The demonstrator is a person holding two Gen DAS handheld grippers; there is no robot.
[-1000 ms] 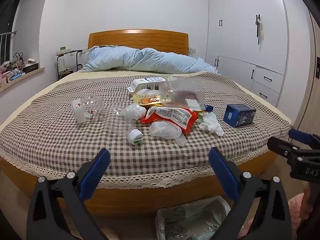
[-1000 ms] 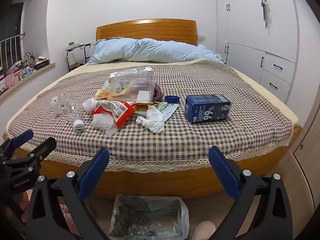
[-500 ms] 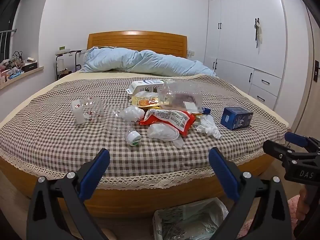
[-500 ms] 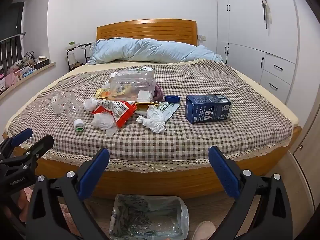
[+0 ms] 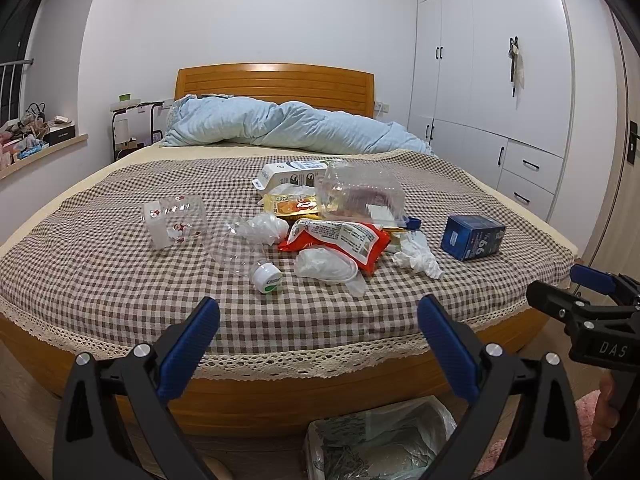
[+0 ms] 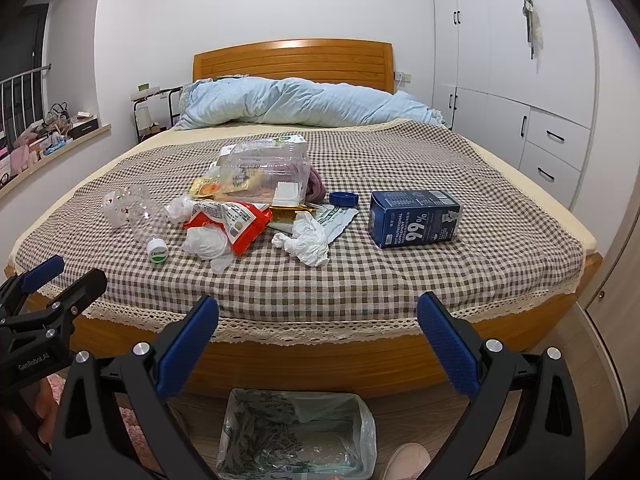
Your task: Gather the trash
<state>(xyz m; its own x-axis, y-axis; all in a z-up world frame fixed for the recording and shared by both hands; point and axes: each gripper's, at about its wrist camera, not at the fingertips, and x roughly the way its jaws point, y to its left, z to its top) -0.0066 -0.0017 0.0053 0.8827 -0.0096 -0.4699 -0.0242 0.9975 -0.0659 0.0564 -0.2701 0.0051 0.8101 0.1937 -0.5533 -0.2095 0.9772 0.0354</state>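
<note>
Right wrist view: right gripper (image 6: 318,334) held with jaws apart, nothing gripped | left gripper (image 5: 318,336) likewise spread wide | trash pile (image 6: 248,208) seen mid-bed (image 6: 500,264), blue carton (image 6: 414,218) just right of it | lined bin (image 6: 296,434) on floor below bed's foot.

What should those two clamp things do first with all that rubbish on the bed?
Probably reach the right gripper forward to the crumpled white tissue. Both it and the left gripper are open and empty, short of the bed; the tissue lies loose near the front edge, with the lined bin on the floor just below.
</note>
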